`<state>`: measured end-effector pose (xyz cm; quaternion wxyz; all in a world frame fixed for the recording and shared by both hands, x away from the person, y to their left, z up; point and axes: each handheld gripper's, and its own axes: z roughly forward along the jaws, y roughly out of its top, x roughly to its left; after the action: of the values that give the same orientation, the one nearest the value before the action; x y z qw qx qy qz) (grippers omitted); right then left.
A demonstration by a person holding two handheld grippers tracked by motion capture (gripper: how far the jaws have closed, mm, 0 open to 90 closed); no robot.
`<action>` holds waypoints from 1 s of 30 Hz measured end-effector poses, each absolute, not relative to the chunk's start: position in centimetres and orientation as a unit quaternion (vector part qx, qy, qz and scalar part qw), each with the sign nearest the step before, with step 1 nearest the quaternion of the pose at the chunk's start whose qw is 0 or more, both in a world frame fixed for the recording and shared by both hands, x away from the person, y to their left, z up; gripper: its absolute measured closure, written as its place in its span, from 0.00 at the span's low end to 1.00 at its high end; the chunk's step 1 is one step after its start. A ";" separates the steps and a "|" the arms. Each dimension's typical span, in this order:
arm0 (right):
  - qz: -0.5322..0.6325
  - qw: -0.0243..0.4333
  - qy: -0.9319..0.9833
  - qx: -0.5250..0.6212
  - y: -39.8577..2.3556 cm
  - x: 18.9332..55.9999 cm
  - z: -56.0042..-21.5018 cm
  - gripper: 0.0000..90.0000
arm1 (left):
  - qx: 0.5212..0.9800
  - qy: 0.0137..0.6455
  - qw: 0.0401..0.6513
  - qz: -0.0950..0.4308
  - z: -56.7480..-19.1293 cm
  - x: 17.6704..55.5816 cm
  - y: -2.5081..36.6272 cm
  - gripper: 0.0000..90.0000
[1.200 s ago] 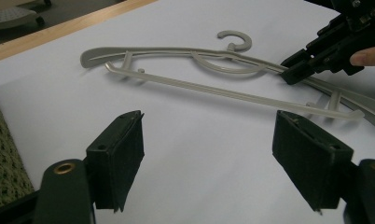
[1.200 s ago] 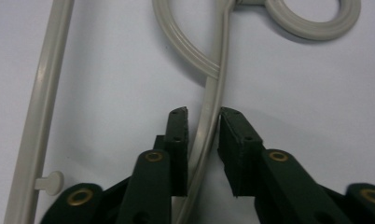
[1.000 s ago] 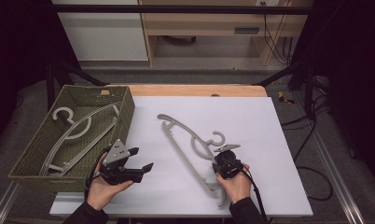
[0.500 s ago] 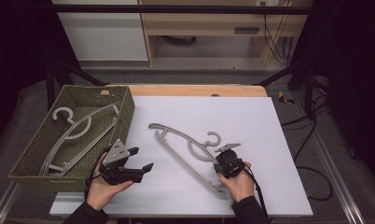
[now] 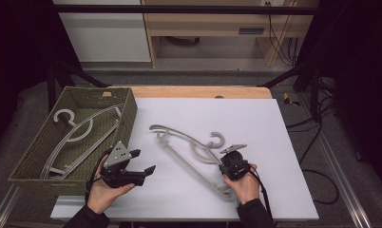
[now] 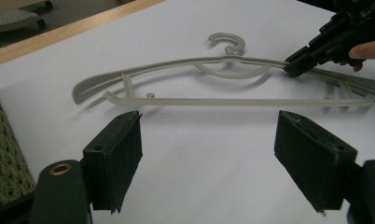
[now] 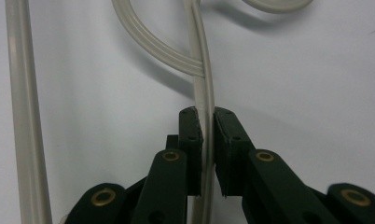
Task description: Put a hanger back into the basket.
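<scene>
A grey plastic hanger lies slanted across the white tabletop, its hook pointing away from me. My right gripper is shut on the hanger's upper arm just below the hook. The pads press on it from both sides, and the jaws have just closed a little tighter. My left gripper is held above the table beside the basket. It is open with nothing between its jaws. In the left gripper view the hanger lies ahead, with the right gripper on it.
A woven green basket stands at the table's left with two grey hangers inside. Its near corner sits close to my left gripper. A wooden strip borders the far edge, and cables hang off to the right.
The hanger has swung in the right gripper's grip: its far end moved left and a little toward me. The left gripper has stayed where it was.
</scene>
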<state>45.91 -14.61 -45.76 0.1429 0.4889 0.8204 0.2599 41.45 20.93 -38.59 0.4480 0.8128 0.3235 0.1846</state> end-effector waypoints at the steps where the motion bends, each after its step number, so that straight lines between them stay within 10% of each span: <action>1: 0.270 0.145 0.820 0.484 -14.9 45.9 -45.6 0.91 | 0.812 0.324 0.449 0.184 -38.5 41.4 21.0 0.26; 19: 0.339 0.118 0.889 0.285 -16.2 43.1 -40.9 0.91 | 0.845 0.266 0.433 0.165 -35.0 40.9 21.1 0.17; 30: 0.323 0.103 0.918 0.204 -15.3 41.6 -39.6 0.91 | 0.917 0.179 0.327 0.138 -35.8 42.0 17.9 0.39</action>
<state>41.62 -15.31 -39.61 0.1032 0.2041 0.9183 0.3233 41.99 17.86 -35.83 0.3275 0.9174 0.1792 0.1381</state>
